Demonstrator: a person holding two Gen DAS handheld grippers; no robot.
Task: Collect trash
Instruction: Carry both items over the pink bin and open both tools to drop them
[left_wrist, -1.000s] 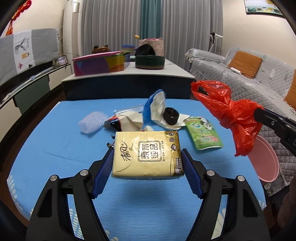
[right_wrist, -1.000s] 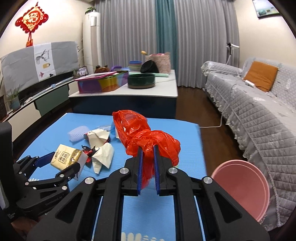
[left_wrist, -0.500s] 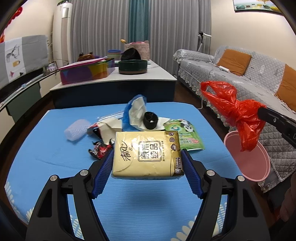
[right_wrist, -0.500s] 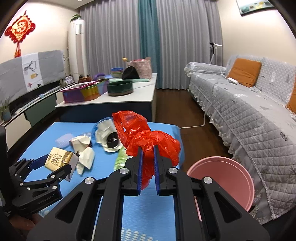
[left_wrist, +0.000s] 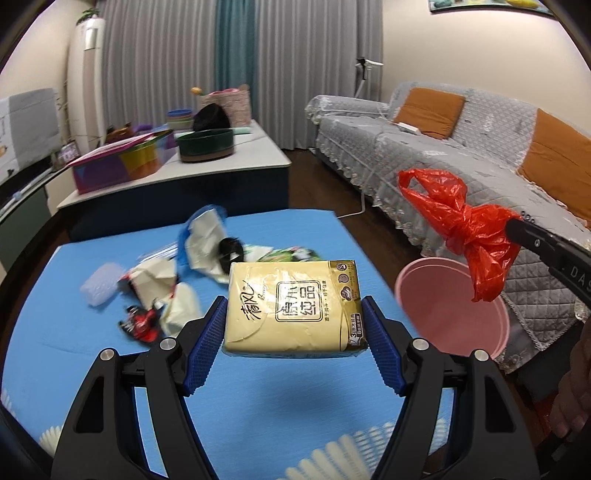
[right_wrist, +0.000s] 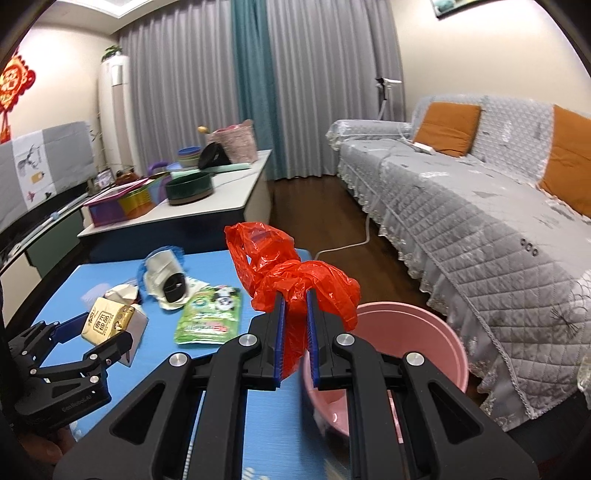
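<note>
The tissue pack is sitting crosswise between the blue pads of the left hand-held gripper, which is pinching it by its two short ends and holding it in the air above the blue bench. The red plastic bag is bunching up out of the right hand-held gripper, whose jaws are pressing nearly together on its gathered middle.

What could go wrong, as I judge it: the pack is soft and is being held only by its ends, so it could buckle or slide out if tipped before it is over the pink basin. The bag is light and floppy (a loose handle loop is sticking up), so it could cling to the pads on release or drift outside the rim.

In the left wrist view the basin is lying at about three o'clock from the pack, off the bench's edge beside the grey sofa. In the right wrist view it is showing right behind the bag, at about four o'clock. Wrappers, crumpled paper and a green packet are waiting on the bench, at about eleven o'clock from the pack.
</note>
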